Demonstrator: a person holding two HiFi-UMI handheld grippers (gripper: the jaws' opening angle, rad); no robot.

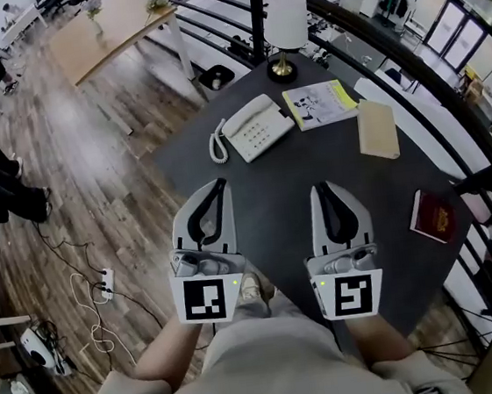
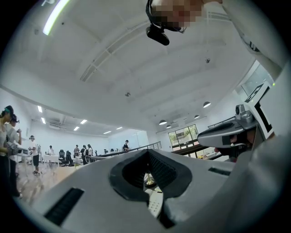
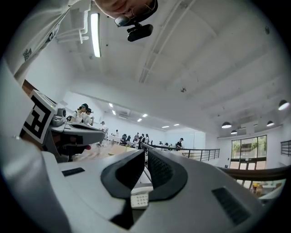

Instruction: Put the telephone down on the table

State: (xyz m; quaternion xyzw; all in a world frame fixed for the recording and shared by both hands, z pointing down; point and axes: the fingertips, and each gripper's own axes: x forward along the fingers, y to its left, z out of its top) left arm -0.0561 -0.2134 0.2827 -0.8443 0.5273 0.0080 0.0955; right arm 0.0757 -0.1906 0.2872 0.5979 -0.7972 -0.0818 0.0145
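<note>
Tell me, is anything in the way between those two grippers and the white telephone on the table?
Nothing visible. Only bare table lies between the left gripper, the right gripper and the telephone. The lamp, yellow booklet and tan book sit beyond it or off to its right.

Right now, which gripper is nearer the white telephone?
Left. The left gripper hangs just short of the telephone, by its cord; the right gripper is farther off, toward the person's right.

Left gripper [image 1: 219, 186] and right gripper [image 1: 322, 188] held side by side, not touching, both pointing forward and about level. Each pair of jaws closed, tips touching (pads [image 2: 132, 175] bow apart behind tips).
</note>
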